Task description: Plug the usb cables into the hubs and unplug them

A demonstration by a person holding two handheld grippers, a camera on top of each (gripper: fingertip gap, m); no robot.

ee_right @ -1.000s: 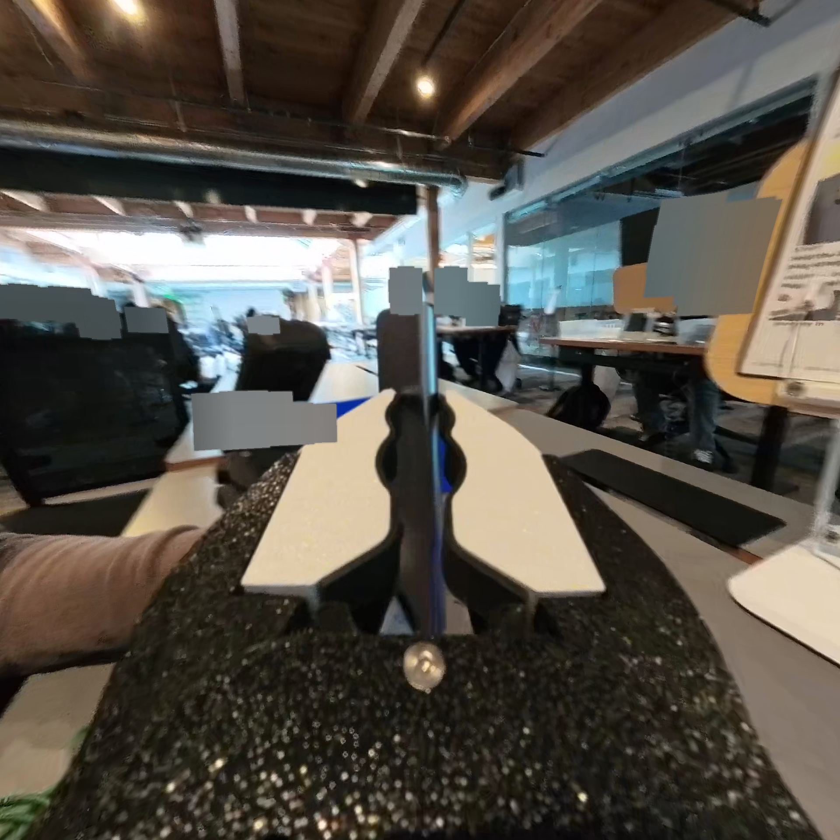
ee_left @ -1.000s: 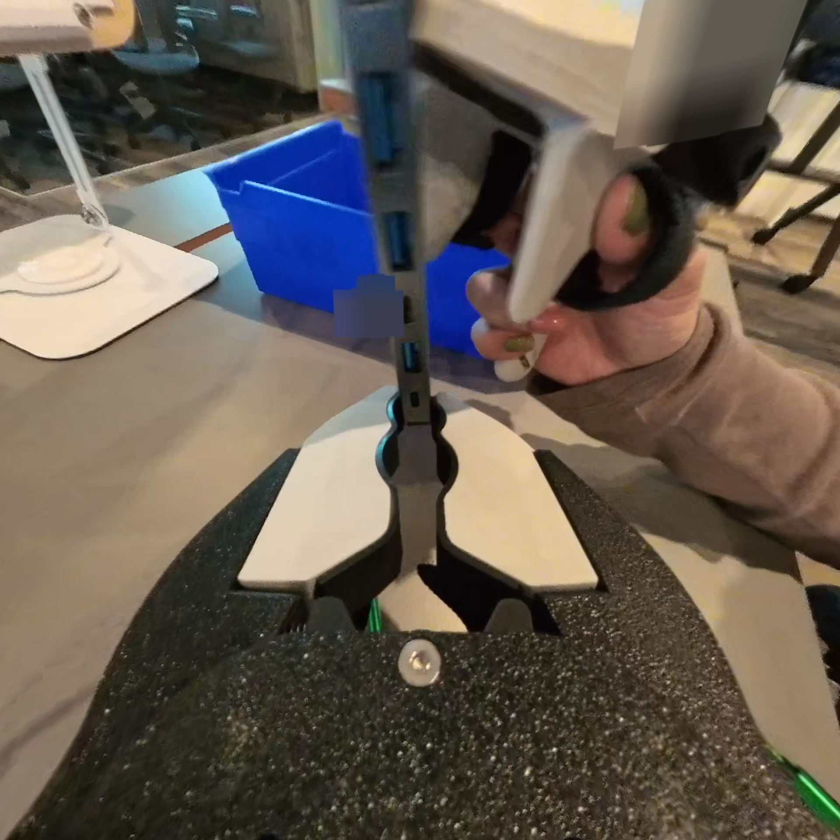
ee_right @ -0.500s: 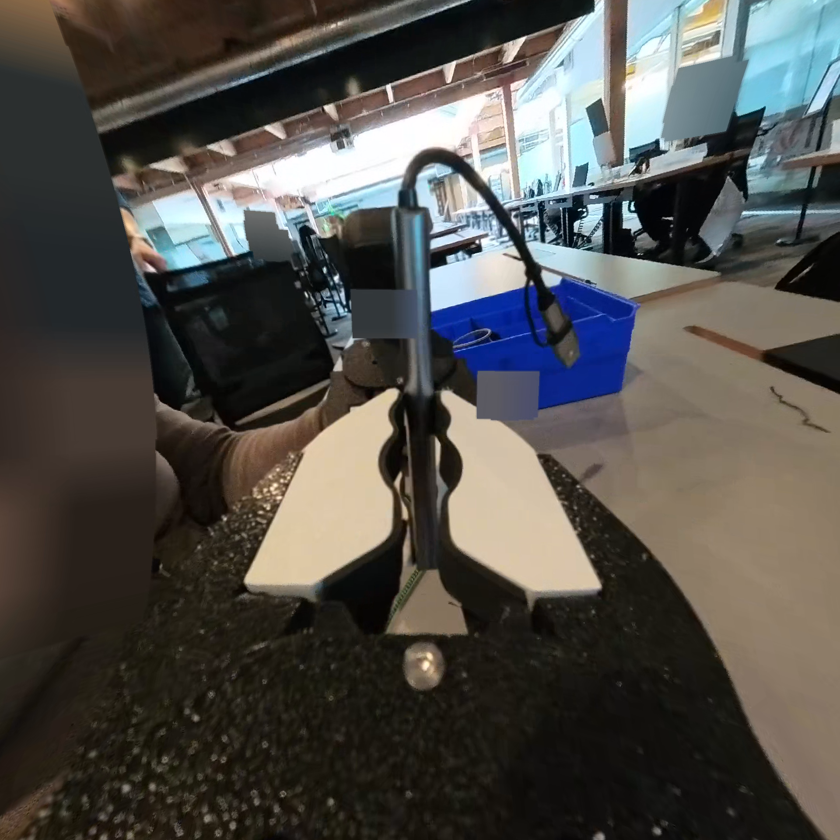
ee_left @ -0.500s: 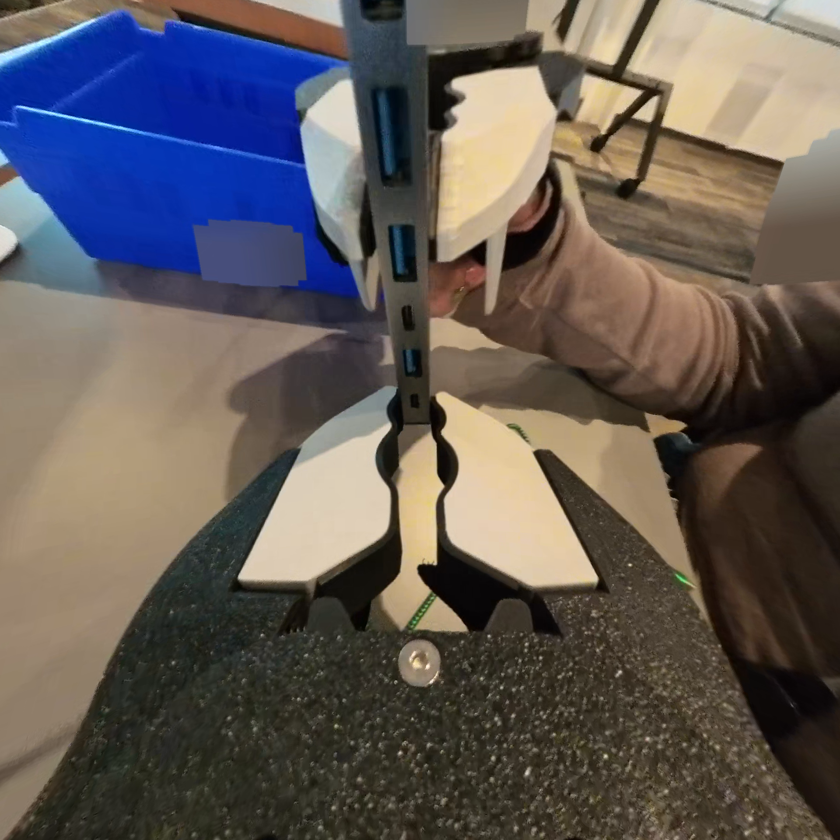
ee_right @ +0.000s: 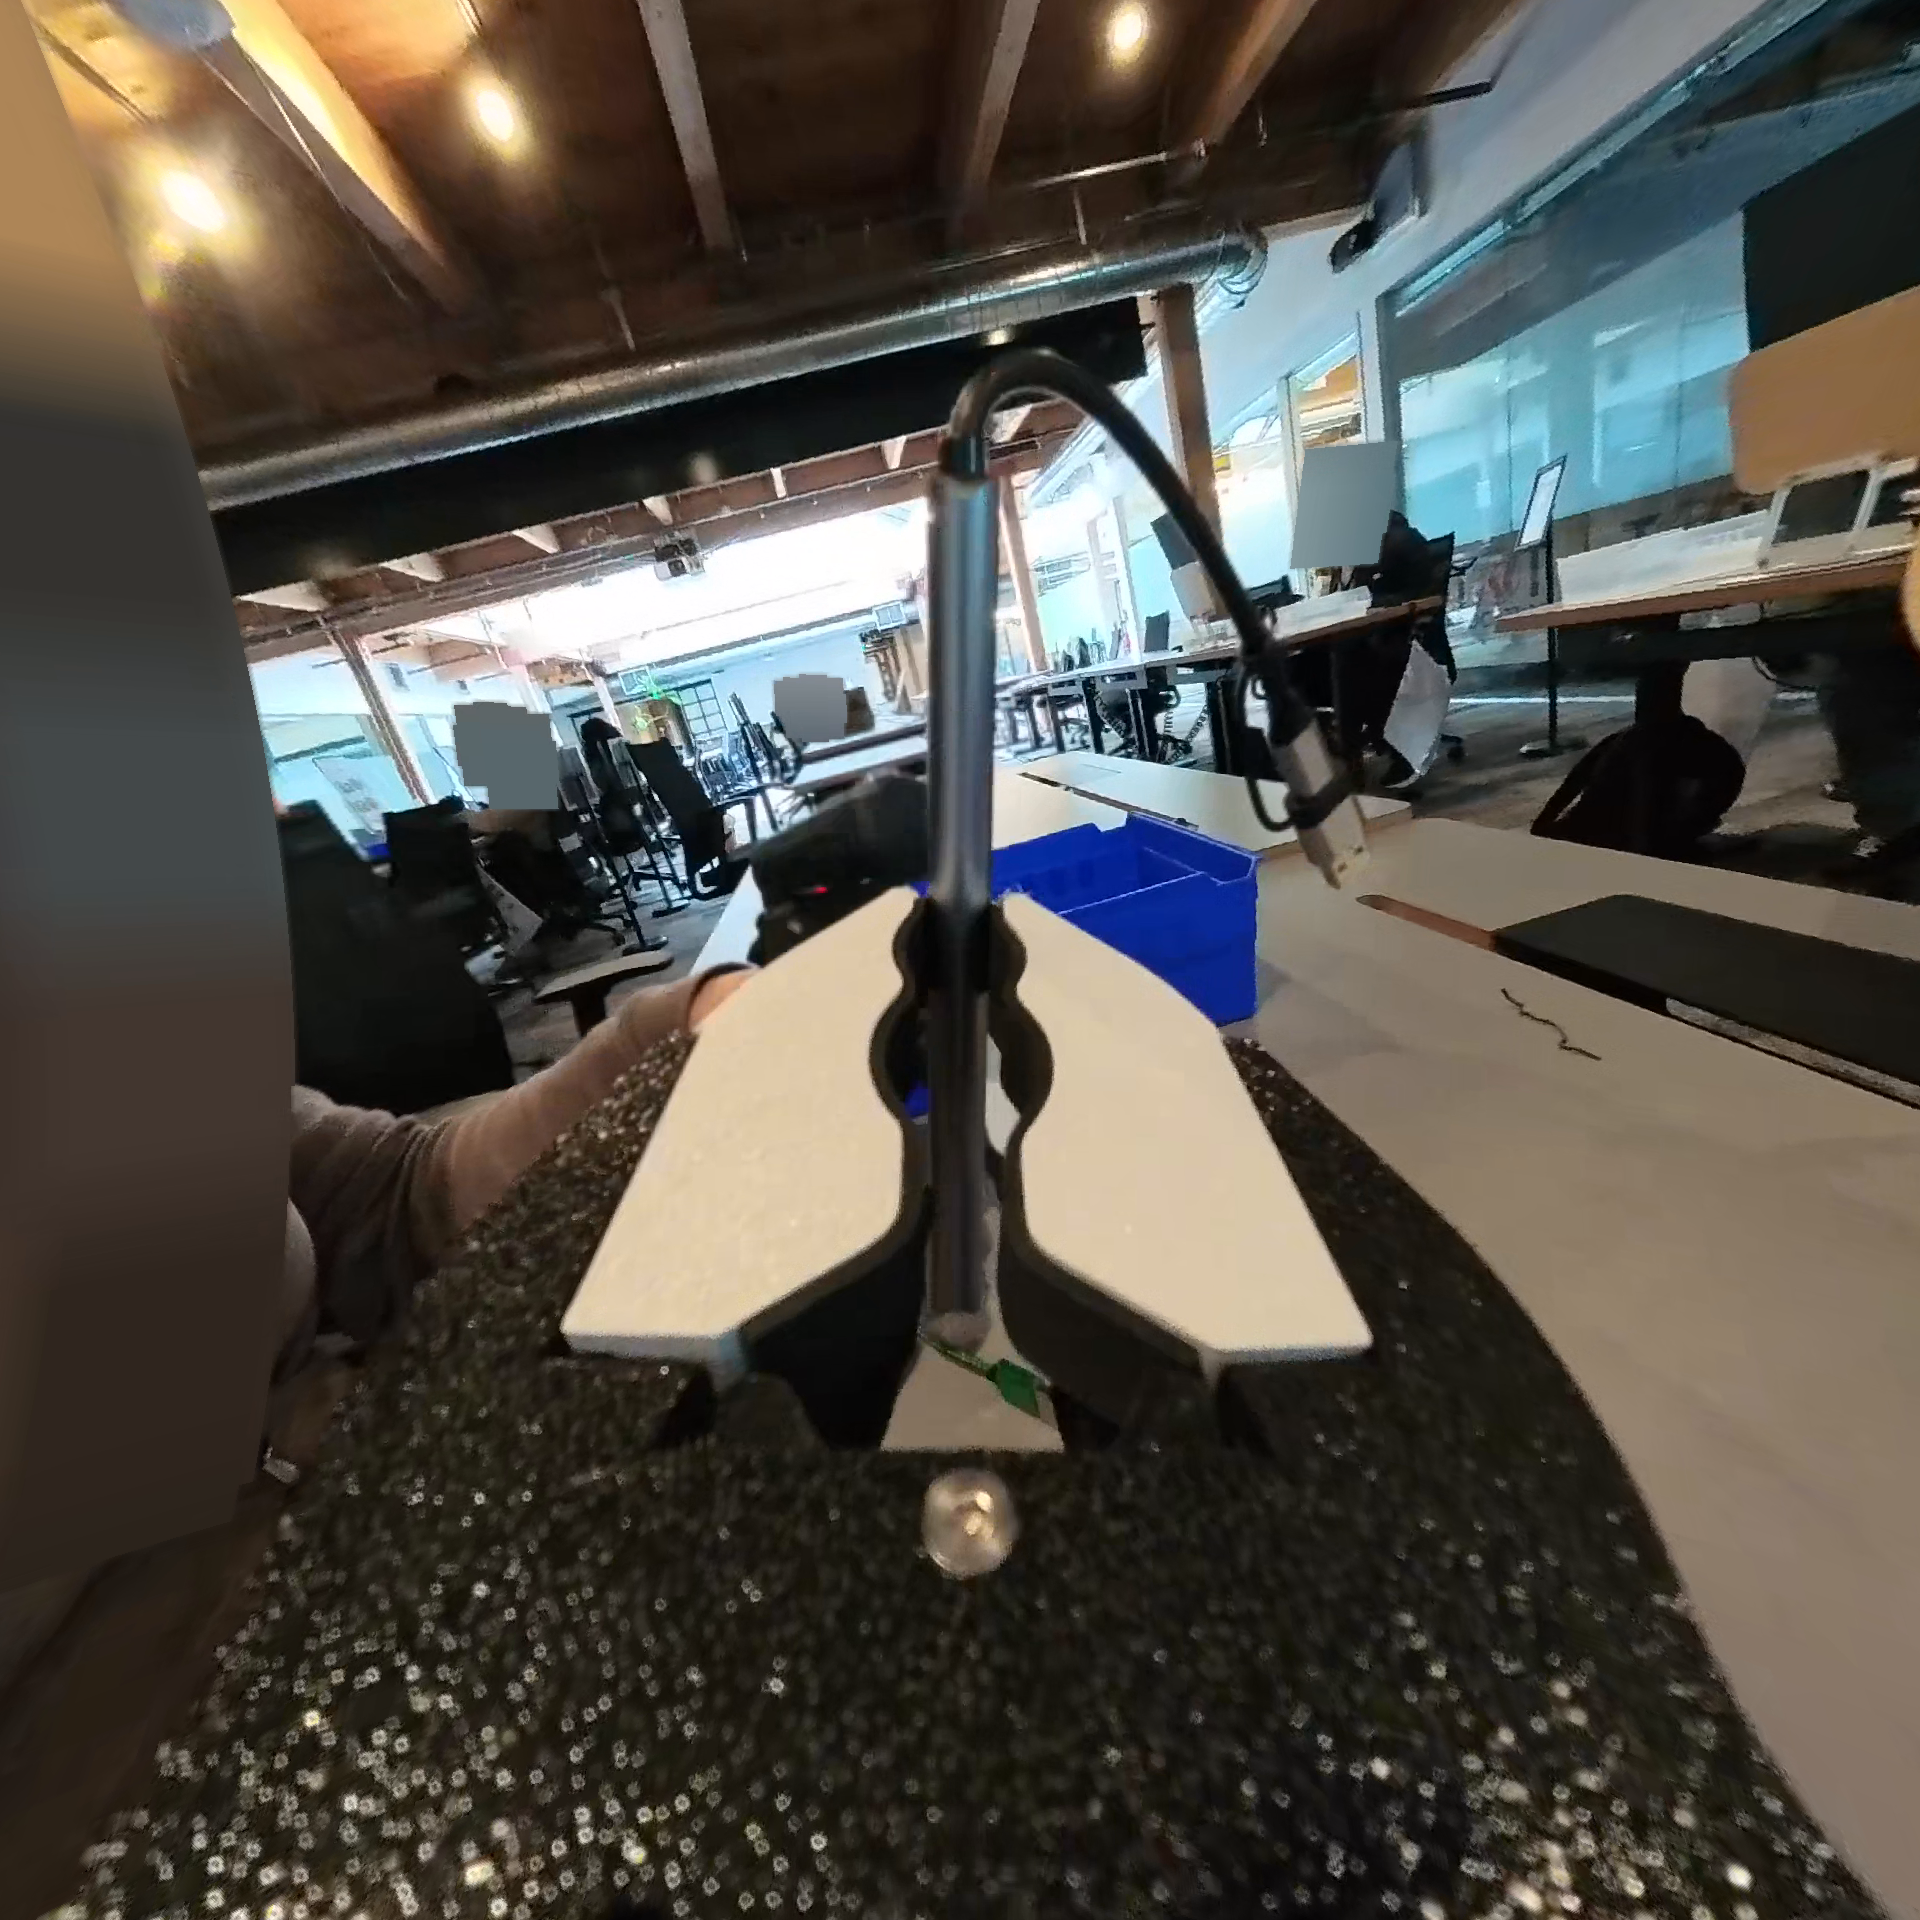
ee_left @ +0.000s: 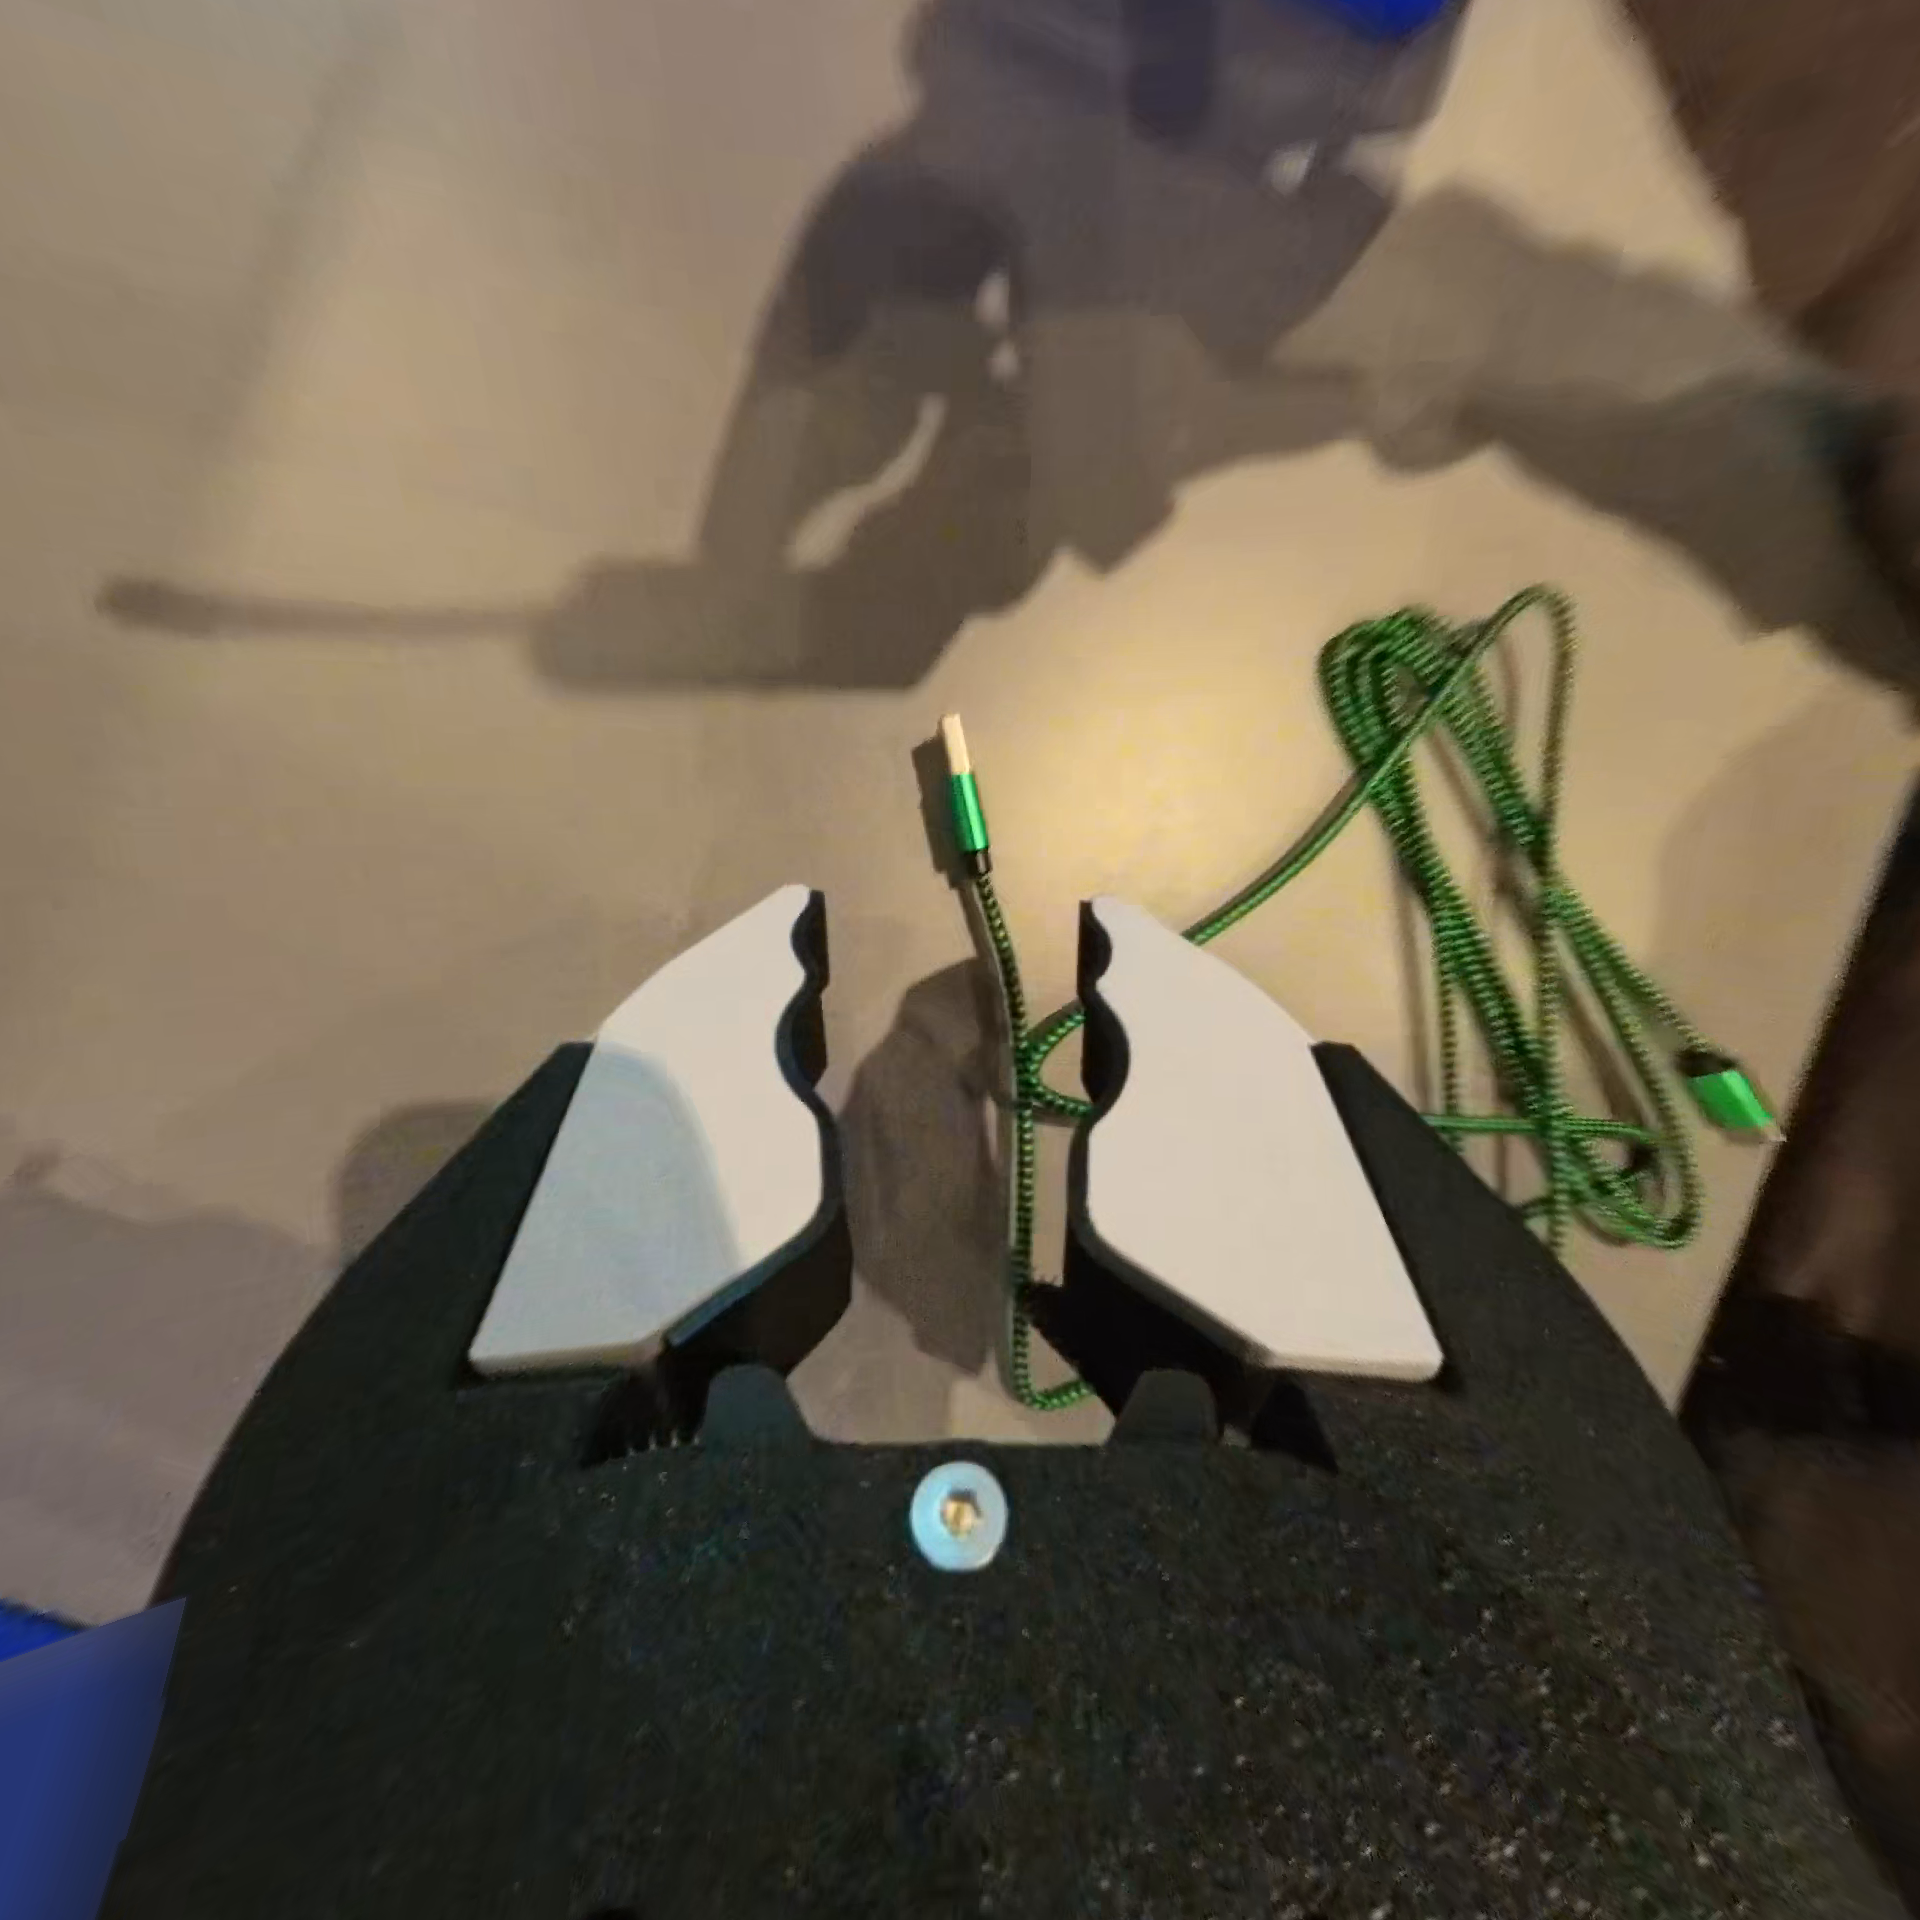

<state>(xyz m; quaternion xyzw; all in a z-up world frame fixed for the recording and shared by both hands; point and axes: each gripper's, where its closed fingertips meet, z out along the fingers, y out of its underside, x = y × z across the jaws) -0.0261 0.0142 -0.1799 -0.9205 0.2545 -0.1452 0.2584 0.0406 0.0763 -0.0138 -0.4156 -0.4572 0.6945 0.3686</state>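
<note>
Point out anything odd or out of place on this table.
Little stands out. The green cable lies in a loose tangle on the table, one plug between the open left hand-held gripper's fingers. The hub's own lead dangles unplugged.

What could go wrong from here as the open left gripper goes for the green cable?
1. The left gripper is open over the cable's braid, not the green plug; closing there may leave the plug floppy.
2. The cable lies in tangled loops, so lifting could drag or snag.
3. The right gripper holds the hub by its thin edge; insertion force might twist it.
</note>
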